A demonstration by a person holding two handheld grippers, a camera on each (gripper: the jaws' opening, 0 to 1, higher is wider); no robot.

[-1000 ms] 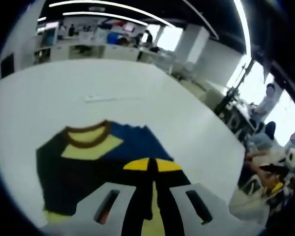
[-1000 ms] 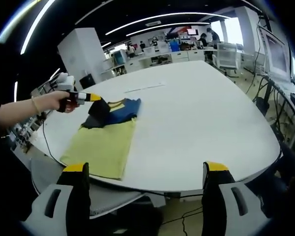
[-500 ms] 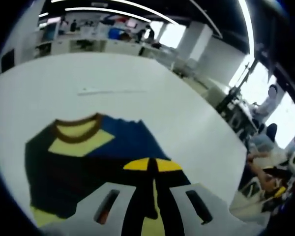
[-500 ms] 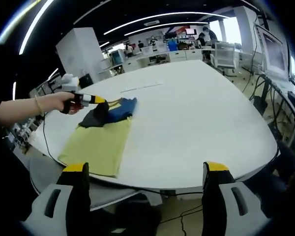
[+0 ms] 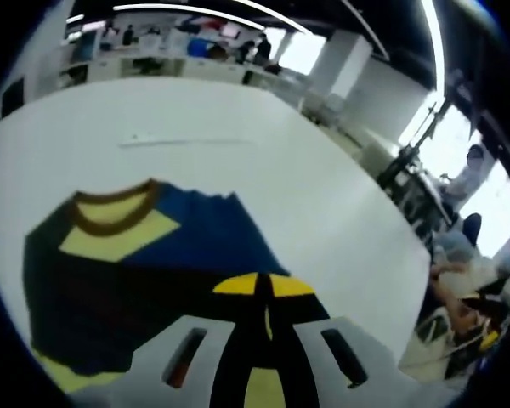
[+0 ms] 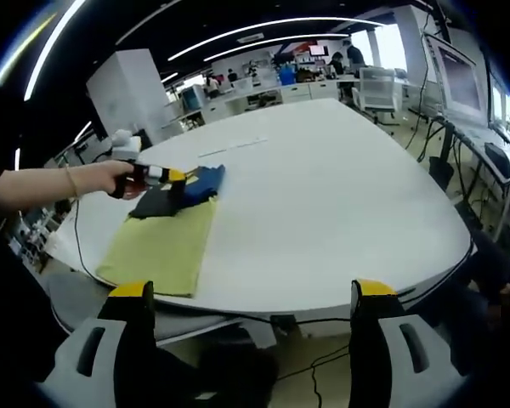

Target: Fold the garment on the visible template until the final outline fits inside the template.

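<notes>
The garment [image 5: 127,263] is a navy shirt with a yellow chest panel and a brown collar, lying folded on the white table [image 5: 238,102]. My left gripper [image 5: 262,287] is shut on a dark fold of it, low over the cloth. Bits of the yellow template [image 5: 64,376] show beneath. From the right gripper view, the yellow-green template [image 6: 157,251] lies flat with the garment [image 6: 187,189] bunched on its far end. There a hand holds the left gripper [image 6: 163,176] on the cloth. My right gripper [image 6: 252,293] is open, held off the table's near edge.
A thin white strip [image 6: 234,146] lies on the table beyond the garment. A cable [image 6: 75,246] hangs at the table's left edge. Desks and a white cabinet [image 6: 127,93] stand behind; a seated person [image 5: 467,174] and chairs are past the table's right side.
The left gripper has carried the held fold lower and closer over the shirt, which now looks flatter on the template's far end. The right gripper stayed open off the table edge.
</notes>
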